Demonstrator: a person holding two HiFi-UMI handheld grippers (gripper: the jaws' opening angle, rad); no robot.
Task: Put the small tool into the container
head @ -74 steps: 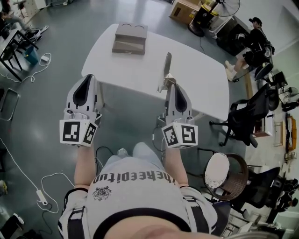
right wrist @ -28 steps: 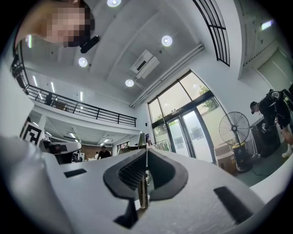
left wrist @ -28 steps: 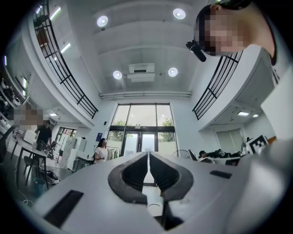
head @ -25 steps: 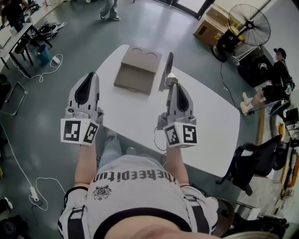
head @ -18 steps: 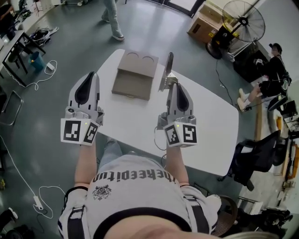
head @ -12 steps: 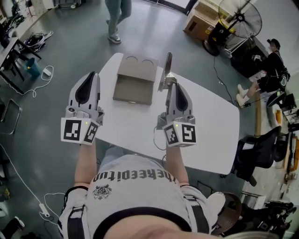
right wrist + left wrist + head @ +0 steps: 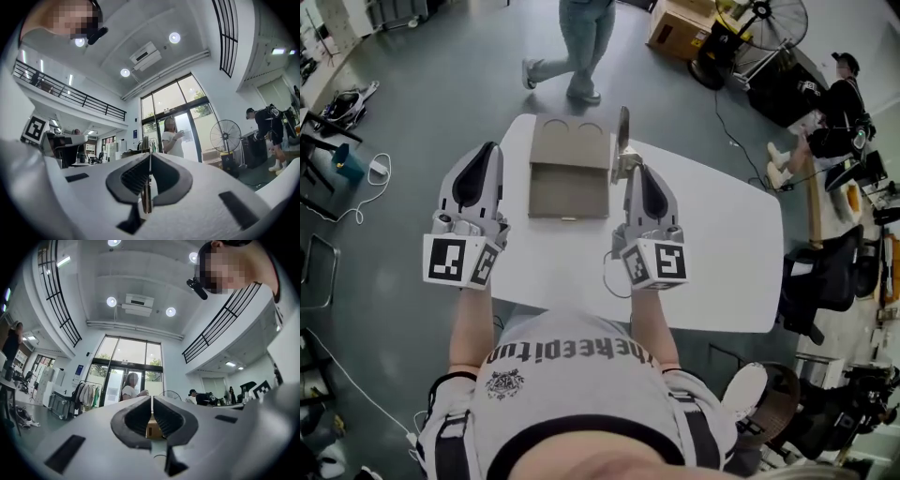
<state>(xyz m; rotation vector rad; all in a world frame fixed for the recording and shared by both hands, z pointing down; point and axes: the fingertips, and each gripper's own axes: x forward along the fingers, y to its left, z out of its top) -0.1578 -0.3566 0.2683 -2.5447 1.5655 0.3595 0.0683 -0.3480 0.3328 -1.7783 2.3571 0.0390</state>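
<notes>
Over the last few seconds the white table (image 7: 712, 244) and the brown container (image 7: 569, 190) have slid from well ahead of the grippers to close in under them. The person carrying the rig has evidently closed in on the table, while the two grippers have kept almost the same pose. The right gripper (image 7: 635, 175) has also drifted a little toward the left one. That puts the carry close to done, I judge, with only the lowering and release into the container left. The right gripper (image 7: 150, 161) is clamped on the small tool (image 7: 622, 139), a thin flat strip. In the right gripper view the small tool (image 7: 146, 197) runs edge-on down the slit between the jaws and pokes out past their tips. From the head view it juts ahead of the right gripper, its far end level with the container's folded-back lid (image 7: 572, 141) and just to the right of it. The open tray of the container lies just to the left of the right gripper's tips and ahead and to the right of the left gripper (image 7: 480, 155), so it sits between the two. It looks empty. The left gripper (image 7: 152, 400) has its jaws drawn together to a hairline slit with nothing between them, and it hangs over the table's near left edge. Beyond the table, ahead of both grippers, another person (image 7: 581, 47) is walking past
</notes>
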